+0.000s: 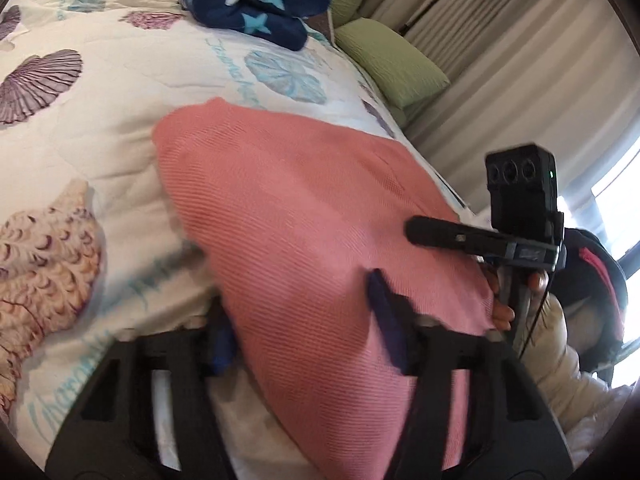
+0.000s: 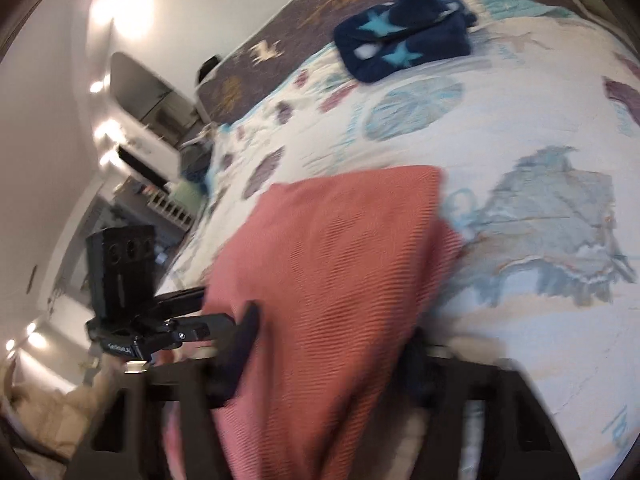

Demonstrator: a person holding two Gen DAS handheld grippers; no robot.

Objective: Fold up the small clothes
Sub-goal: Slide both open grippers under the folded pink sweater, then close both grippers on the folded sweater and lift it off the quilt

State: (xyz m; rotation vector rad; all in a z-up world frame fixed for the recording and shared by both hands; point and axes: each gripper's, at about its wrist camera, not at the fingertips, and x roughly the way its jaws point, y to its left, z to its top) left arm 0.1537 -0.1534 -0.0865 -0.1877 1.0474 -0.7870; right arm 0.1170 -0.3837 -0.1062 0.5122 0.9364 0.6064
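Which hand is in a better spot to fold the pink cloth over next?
Probably left, only just. The pink cloth runs between the two fingers of the left tongs, and both fingers show. On the right tongs the cloth covers one finger, so its grip is harder to judge.

Left gripper (image 1: 304, 320) clamped on pink cloth (image 1: 304, 216) over shell quilt (image 1: 80, 128). Right gripper (image 1: 416, 230) at 3 o'clock, touching cloth. Starred navy garment (image 1: 256, 8) at 12.
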